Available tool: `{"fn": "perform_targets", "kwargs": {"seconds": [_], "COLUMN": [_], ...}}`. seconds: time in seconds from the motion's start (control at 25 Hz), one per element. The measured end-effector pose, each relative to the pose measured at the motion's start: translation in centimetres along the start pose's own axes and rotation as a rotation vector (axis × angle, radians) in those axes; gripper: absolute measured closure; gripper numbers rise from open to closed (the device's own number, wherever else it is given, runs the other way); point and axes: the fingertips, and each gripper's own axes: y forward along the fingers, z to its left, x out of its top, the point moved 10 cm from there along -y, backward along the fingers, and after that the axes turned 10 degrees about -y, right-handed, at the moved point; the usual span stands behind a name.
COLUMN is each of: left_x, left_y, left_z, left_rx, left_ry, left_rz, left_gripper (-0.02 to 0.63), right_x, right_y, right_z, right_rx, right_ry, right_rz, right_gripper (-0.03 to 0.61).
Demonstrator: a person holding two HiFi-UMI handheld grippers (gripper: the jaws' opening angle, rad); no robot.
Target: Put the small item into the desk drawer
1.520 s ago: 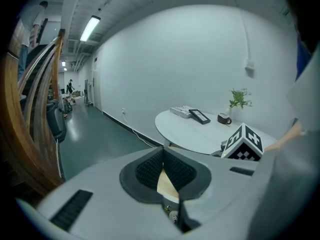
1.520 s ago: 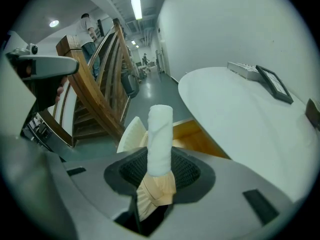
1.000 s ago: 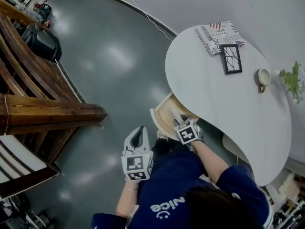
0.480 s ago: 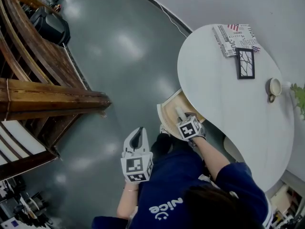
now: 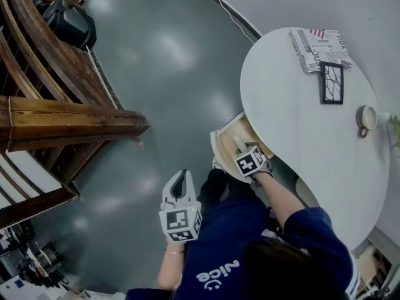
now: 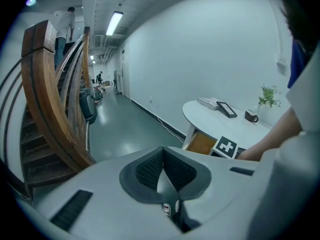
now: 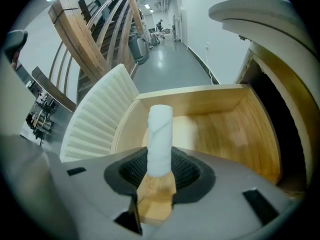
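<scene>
White cylindrical roll [image 7: 160,134], upright, clamped in the right gripper [image 7: 159,171], poised over the open drawer [image 7: 235,134]. The drawer has a pale wood interior and a ribbed white front.

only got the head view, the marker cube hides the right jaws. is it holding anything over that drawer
observer: yes, the right gripper is shut on the small item, a white cylinder on a tan base.
operator: is it in the drawer yet
observer: it points into the open drawer, with bare wooden floor showing past it. I can't tell whether its tip touches the wood.
operator: and the left one
observer: the left gripper has its jaws together with nothing between them.
</scene>
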Motion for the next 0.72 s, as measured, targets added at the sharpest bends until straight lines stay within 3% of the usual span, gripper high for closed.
{"fn": "perform_targets", "kwargs": {"seconds": [0.72], "left_x": [-2.0], "left_y": [-0.1], "left_z": [1.4], "left_rx": [0.058], "left_ry": [-0.077], "left_rz": [0.067], "left_gripper": [0.609], "right_x": [-0.4], "right_y": [5.4], "right_z": [-1.0], "right_rx": [0.042], "right_ry": [-0.113], "right_rz": [0.115], "right_gripper": [0.434]}}
